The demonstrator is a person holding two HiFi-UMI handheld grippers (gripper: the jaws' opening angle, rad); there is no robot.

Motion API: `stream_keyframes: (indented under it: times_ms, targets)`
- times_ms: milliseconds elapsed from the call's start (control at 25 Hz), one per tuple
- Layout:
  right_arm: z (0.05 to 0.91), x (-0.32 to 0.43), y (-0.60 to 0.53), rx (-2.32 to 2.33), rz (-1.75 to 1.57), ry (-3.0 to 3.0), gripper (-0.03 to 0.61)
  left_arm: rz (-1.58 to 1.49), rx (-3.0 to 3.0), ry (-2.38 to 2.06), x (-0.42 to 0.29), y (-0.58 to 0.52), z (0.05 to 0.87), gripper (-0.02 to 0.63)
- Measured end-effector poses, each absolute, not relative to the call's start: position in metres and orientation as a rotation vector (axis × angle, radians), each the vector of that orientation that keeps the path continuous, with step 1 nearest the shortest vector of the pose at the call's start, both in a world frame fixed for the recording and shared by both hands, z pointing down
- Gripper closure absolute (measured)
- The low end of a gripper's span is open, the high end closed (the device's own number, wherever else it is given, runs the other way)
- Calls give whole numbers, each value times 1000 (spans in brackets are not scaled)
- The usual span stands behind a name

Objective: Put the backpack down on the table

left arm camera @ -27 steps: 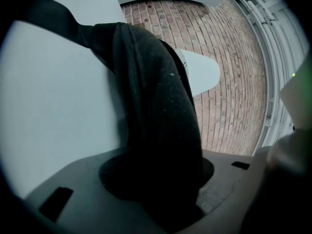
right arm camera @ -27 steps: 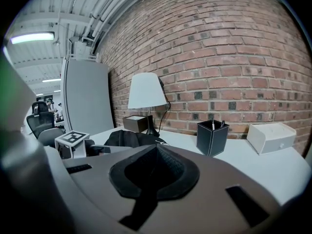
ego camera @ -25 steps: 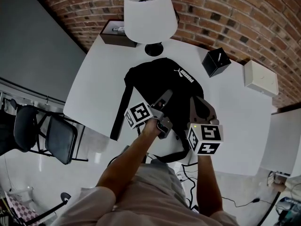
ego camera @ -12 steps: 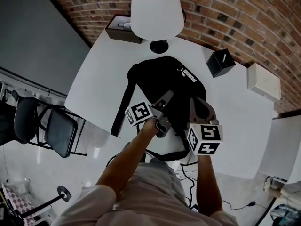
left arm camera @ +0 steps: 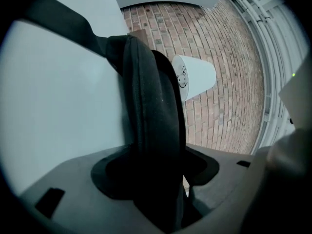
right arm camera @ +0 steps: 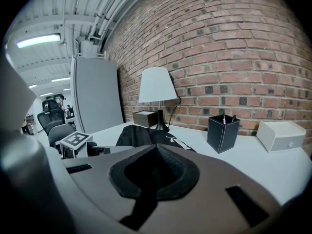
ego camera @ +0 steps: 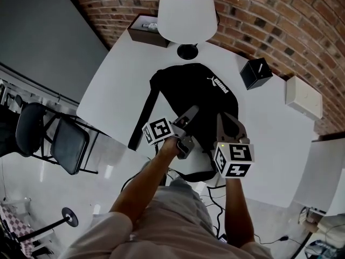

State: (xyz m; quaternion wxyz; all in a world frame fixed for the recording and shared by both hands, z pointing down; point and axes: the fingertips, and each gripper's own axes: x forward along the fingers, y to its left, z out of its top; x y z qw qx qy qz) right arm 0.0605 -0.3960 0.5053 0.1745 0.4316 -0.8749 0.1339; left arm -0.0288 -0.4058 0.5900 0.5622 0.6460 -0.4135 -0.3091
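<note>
On the white table point(ego camera: 118, 85), a black backpack point(ego camera: 188, 96) lies between the opening jaws of the left gripper point(ego camera: 187, 116); the right gripper point(ego camera: 227, 118) is pressed together.

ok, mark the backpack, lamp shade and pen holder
backpack point(ego camera: 194, 99), head view, middle of its black body
lamp shade point(ego camera: 187, 12), head view, its white side
pen holder point(ego camera: 251, 78), head view, its black side

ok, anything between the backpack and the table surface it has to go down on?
Nothing visible. The backpack already lies on the table, with the lamp and black box beyond it. The left gripper has its fingers opening, backpack fabric between them.
</note>
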Motion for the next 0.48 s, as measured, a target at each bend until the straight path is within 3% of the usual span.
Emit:
stream_keyframes:
  times_ms: [480]
  targets:
    - [502, 58, -380, 1198, 374, -2487, 575, -746, 1505, -1015, -39, -378, 584, 368]
